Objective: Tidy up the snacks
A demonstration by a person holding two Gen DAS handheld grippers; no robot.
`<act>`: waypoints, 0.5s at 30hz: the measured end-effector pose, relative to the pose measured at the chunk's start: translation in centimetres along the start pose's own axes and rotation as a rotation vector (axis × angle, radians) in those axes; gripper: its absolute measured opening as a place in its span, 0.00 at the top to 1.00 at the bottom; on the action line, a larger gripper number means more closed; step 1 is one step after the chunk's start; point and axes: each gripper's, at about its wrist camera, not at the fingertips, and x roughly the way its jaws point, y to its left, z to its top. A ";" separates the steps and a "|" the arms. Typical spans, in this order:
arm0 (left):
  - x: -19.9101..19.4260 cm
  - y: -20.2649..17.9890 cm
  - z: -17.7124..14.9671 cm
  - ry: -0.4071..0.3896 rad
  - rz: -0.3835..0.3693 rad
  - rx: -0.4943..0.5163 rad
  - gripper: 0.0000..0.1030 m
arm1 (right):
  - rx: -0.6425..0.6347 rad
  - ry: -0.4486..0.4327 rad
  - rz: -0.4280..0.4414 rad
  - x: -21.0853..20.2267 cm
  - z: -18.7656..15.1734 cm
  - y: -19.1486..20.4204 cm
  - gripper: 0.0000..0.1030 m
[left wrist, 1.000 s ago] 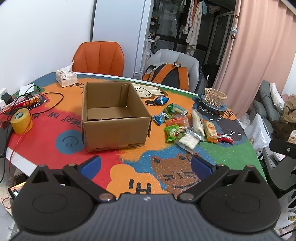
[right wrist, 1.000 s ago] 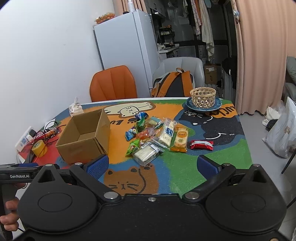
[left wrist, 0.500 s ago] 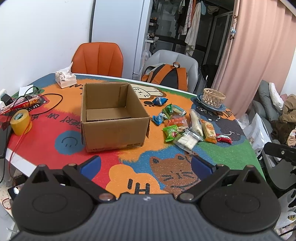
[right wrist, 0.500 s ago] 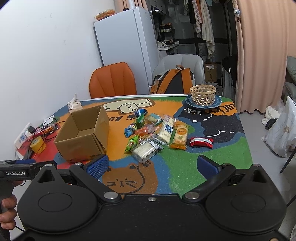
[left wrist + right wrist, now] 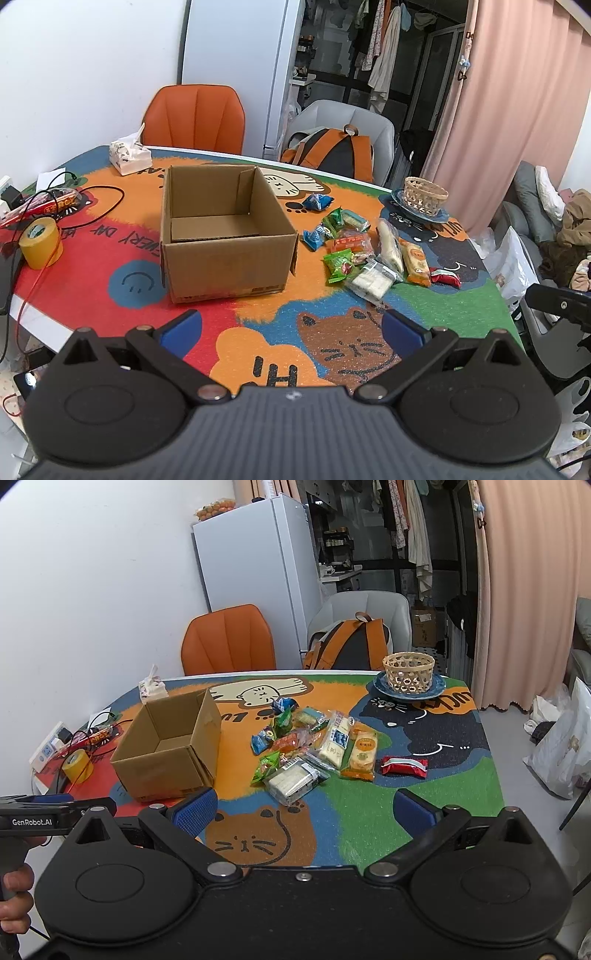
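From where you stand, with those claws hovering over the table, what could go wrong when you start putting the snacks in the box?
The snacks lie in an overlapping pile, so the right gripper, open and empty, could drag neighbours along or pinch two at once. The red packet lies apart from the pile on the right and could be overlooked. The cardboard box looks light and empty; a bump from the open left gripper might slide it.
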 end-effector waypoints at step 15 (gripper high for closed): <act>-0.2 0.0 -0.1 -0.003 -0.002 -0.002 0.00 | 0.004 0.000 0.005 0.0 0.0 0.0 0.00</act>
